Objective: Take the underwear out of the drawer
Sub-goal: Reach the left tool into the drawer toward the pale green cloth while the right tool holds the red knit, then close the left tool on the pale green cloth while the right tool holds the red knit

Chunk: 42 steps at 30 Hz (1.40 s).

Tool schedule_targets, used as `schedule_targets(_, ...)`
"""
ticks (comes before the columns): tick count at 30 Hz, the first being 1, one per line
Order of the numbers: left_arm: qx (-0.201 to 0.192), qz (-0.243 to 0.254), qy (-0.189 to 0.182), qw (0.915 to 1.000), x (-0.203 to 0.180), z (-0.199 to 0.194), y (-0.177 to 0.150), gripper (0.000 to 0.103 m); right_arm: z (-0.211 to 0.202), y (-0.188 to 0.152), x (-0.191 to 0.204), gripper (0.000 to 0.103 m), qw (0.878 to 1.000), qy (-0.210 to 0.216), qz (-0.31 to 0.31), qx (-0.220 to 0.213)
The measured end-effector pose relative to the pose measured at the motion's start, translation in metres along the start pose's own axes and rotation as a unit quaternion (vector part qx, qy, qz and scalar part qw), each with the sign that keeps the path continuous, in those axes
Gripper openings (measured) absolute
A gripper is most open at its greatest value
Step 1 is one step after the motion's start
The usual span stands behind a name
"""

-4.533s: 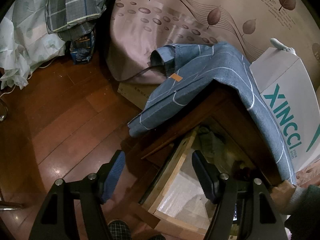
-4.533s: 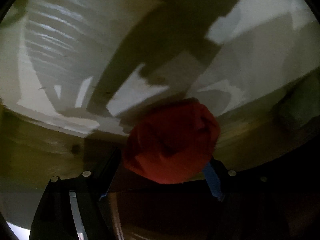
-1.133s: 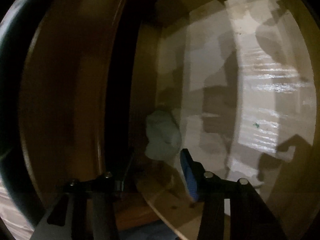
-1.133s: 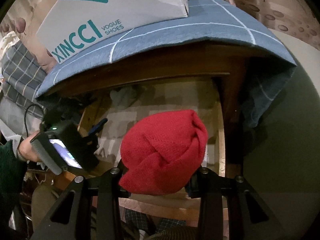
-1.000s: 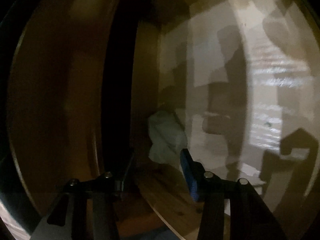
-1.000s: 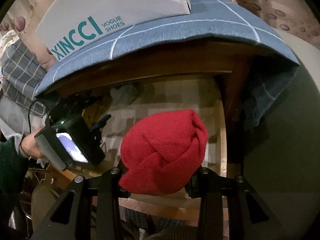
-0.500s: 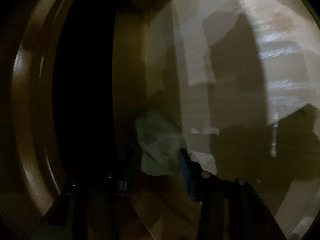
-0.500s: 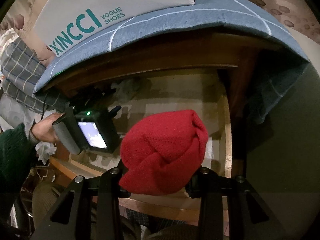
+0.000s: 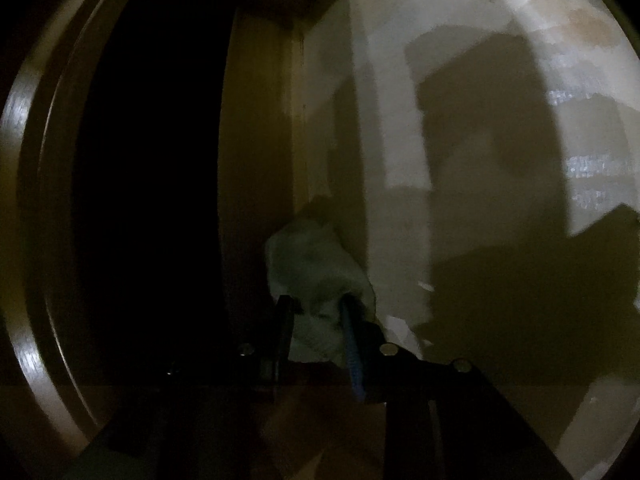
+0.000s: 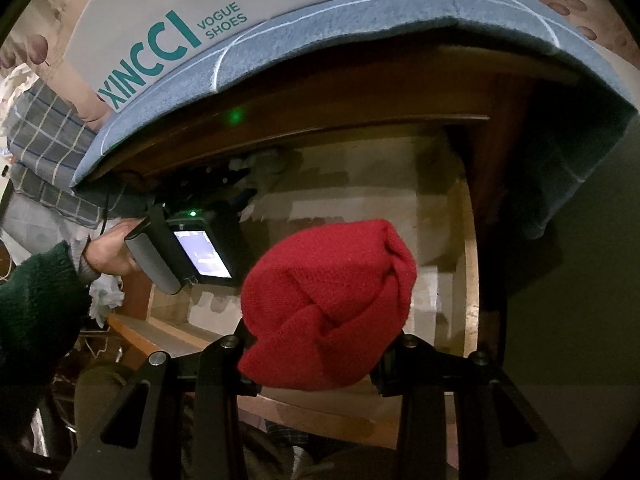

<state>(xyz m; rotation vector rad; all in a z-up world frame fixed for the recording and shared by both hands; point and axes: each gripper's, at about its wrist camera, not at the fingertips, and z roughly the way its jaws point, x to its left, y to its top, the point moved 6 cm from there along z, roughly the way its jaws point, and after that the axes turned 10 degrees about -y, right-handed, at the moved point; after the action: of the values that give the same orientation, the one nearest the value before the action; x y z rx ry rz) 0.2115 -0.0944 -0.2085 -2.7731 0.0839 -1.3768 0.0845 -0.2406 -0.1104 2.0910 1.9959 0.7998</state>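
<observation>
A pale green bundle of underwear [image 9: 316, 268] lies in the dark back corner of the open drawer [image 9: 400, 128]. My left gripper [image 9: 316, 312] is deep in the drawer and its fingers [image 9: 285, 320] are closed in on the bundle's near end. It also shows in the right wrist view [image 10: 264, 168], with the left gripper [image 10: 240, 184] at it. My right gripper [image 10: 320, 344] is shut on a red knitted bundle of underwear [image 10: 328, 300] and holds it above the drawer's front.
The drawer [image 10: 468, 280] is lined with pale paper. A blue cloth [image 10: 400, 12] covers the wooden cabinet top, and a white XINCCI shoe box [image 10: 200, 8] stands on it. A plaid cloth [image 10: 44, 148] lies at the left.
My left gripper has pushed further into the drawer's back corner and its fingers have closed from wide open onto the pale green bundle. My right gripper has stayed still with the red bundle.
</observation>
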Motion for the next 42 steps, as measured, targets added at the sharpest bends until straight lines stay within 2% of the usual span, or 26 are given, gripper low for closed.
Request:
schedule_targets(3, -0.002, -0.011, -0.006, 0.9999, 0.007, 0.004, 0.0, 0.028, 0.0, -0.001, 0.001, 0.035, 1.0, 0.004, 0.0, 0.002)
schedule_targets(8, -0.007, -0.02, -0.014, 0.9997, 0.011, 0.007, -0.002, 0.052, 0.002, -0.002, 0.002, 0.035, 1.0, 0.005, 0.002, 0.004)
schedule_targets(9, -0.009, -0.013, -0.004, 0.9999, 0.011, 0.009, -0.002, 0.052, 0.002, -0.002, 0.002, 0.035, 1.0, 0.007, 0.003, 0.005)
schedule_targets(16, -0.02, -0.003, -0.006, 0.9998, 0.02, 0.01, -0.013, 0.051, 0.003, -0.005, 0.005, 0.036, 1.0, 0.014, 0.004, 0.009)
schedule_targets(22, -0.014, -0.003, -0.009, 0.9999, 0.019, 0.012, -0.019, 0.044, 0.002, -0.007, 0.004, 0.036, 1.0, 0.017, 0.005, 0.011)
schedule_targets(23, -0.011, -0.004, -0.014, 0.9998, 0.005, 0.008, -0.017, 0.035, 0.002, -0.007, 0.004, 0.036, 1.0, 0.019, 0.005, 0.011)
schedule_targets(24, -0.006, -0.004, -0.026, 0.9996, 0.004, 0.005, -0.013, 0.031, 0.002, -0.008, 0.004, 0.036, 1.0, 0.019, 0.006, 0.011)
schedule_targets(29, 0.005, -0.003, -0.04, 0.9992, 0.001, 0.005, -0.007, 0.015, 0.001, -0.009, 0.004, 0.036, 1.0, 0.02, 0.007, 0.011)
schedule_targets(37, 0.014, -0.042, -0.084, 0.9955, 0.014, -0.013, -0.001, 0.01, 0.0, -0.008, 0.004, 0.036, 1.0, 0.023, 0.011, 0.012)
schedule_targets(42, 0.014, -0.07, -0.135, 0.9882, 0.017, -0.037, -0.002, 0.01, -0.001, -0.007, 0.004, 0.036, 1.0, 0.025, 0.011, 0.011)
